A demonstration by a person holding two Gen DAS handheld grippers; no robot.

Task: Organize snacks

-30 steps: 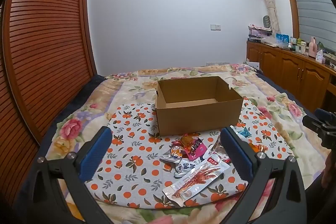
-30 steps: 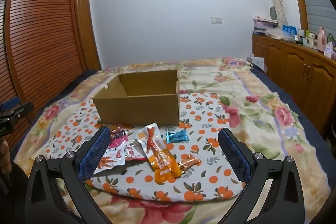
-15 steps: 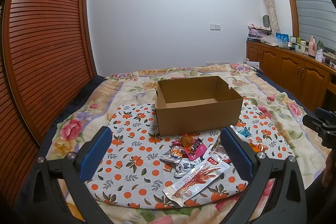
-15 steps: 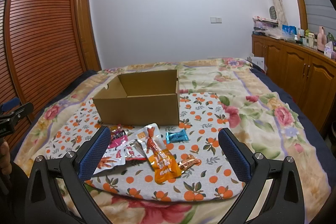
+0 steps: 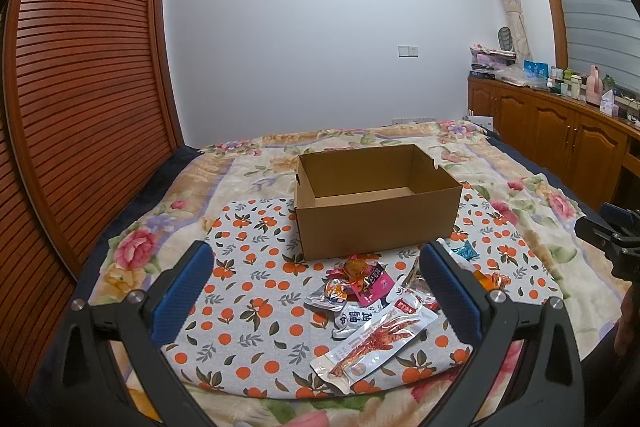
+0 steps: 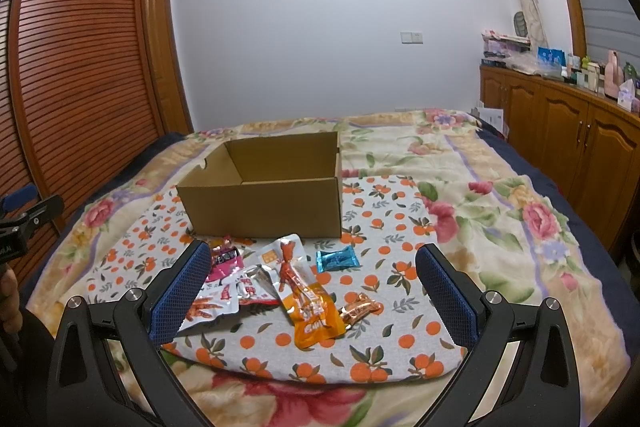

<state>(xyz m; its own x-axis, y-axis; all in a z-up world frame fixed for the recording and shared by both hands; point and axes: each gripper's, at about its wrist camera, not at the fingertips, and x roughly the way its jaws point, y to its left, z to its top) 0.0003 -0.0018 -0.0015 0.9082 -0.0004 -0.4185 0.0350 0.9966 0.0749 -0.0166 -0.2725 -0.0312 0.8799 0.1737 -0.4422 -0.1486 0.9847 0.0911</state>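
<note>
An open, empty cardboard box stands on an orange-print cloth spread on the bed. Several snack packets lie in front of it: a long clear-white packet, a pink packet, an orange pouch, a blue sachet and a small brown one. My left gripper hovers open before the pile, holding nothing. The right gripper is likewise open and empty, hanging over the packets' near side.
A slatted wooden wardrobe runs along the left. Wooden cabinets with bottles and clutter line the right wall. The flowered bedspread extends around the cloth. A fingertip shows at the bottom edge.
</note>
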